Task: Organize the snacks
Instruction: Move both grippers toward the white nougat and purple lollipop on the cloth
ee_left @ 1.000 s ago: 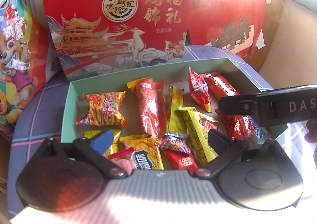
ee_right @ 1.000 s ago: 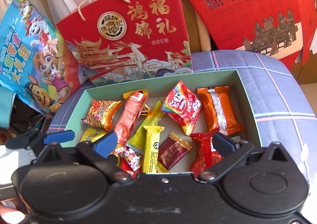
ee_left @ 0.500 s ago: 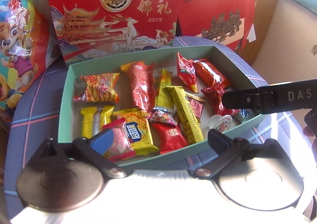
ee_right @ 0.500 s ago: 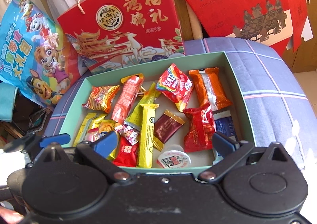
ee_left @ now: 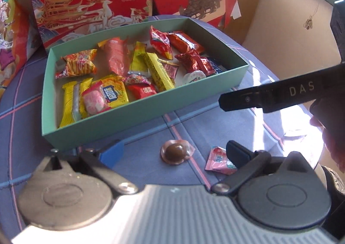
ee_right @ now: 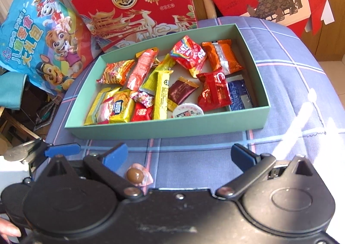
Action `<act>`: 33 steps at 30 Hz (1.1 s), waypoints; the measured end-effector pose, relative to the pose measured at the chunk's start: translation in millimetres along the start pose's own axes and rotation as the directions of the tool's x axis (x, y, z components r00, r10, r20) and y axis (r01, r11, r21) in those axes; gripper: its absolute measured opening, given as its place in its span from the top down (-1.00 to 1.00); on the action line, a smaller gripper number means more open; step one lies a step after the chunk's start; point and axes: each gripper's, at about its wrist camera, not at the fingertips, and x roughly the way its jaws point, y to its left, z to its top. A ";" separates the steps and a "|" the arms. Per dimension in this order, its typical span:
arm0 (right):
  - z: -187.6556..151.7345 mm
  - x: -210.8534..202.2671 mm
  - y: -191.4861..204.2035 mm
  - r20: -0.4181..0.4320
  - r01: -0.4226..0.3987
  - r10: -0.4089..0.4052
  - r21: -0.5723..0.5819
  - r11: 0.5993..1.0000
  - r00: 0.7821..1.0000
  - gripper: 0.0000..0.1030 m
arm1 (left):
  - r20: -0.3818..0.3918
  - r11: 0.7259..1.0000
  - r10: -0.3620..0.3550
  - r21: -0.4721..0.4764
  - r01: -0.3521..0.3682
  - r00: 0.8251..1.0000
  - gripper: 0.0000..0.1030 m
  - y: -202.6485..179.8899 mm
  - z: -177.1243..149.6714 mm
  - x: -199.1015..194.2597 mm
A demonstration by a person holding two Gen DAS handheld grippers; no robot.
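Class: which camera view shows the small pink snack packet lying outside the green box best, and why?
The left wrist view: the pink packet lies on the blue checked cloth, its right edge hidden by that gripper. The right wrist view does not show it at all.

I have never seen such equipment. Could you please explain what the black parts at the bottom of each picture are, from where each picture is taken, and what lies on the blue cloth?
There is no robot here. A person holds one hand-held gripper in each hand, and a wide-angle camera on each looks forward along its two fingers. The black parts at the bottom are the gripper bodies. One picture comes from the left gripper, the other from the right gripper. Both are open and hold nothing. The black bar marked DAS in the left view is part of the right gripper.

On the blue checked cloth stands a green box full of wrapped snacks. Outside it lie a brown round candy in clear wrapping and a small pink packet. Behind stand red gift bags and a cartoon bag.
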 end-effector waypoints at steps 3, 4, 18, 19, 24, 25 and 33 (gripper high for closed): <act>-23.5 -1.1 -0.4 -0.054 -0.019 0.019 0.002 1.000 0.998 -1.00 | -0.046 0.996 -0.048 0.076 0.051 0.998 -1.00 -13.6 -19.4 -3.4; -30.1 -1.7 -0.7 -0.067 -0.023 0.023 0.005 1.000 0.998 -1.00 | -0.062 0.993 -0.059 0.102 0.065 0.996 -1.00 -18.4 -26.0 -4.4; -74.2 -9.1 -4.4 -0.133 -0.076 0.080 0.033 0.997 0.988 -0.32 | -0.185 0.976 -0.075 0.189 0.111 0.980 -1.00 -46.9 -77.3 10.5; -75.6 -8.8 -5.1 -0.138 -0.079 0.083 0.035 0.996 0.987 -0.27 | -0.172 0.979 -0.049 0.187 0.082 0.984 -1.00 -47.7 -77.5 13.7; -80.5 -4.4 -10.4 -0.167 -0.087 0.095 0.053 0.995 0.981 0.26 | -0.106 0.997 0.060 0.047 -0.055 0.993 -1.00 -28.2 -61.9 29.8; -80.6 -4.1 -10.5 -0.169 -0.087 0.095 0.054 0.995 0.981 0.27 | -0.098 0.996 0.088 0.018 -0.086 0.991 -1.00 -21.5 -58.0 32.9; -86.0 6.5 11.9 -0.195 -0.094 0.083 -0.046 0.995 0.977 0.28 | -0.096 0.988 0.122 -0.083 -0.130 0.988 -1.00 14.7 -53.3 33.8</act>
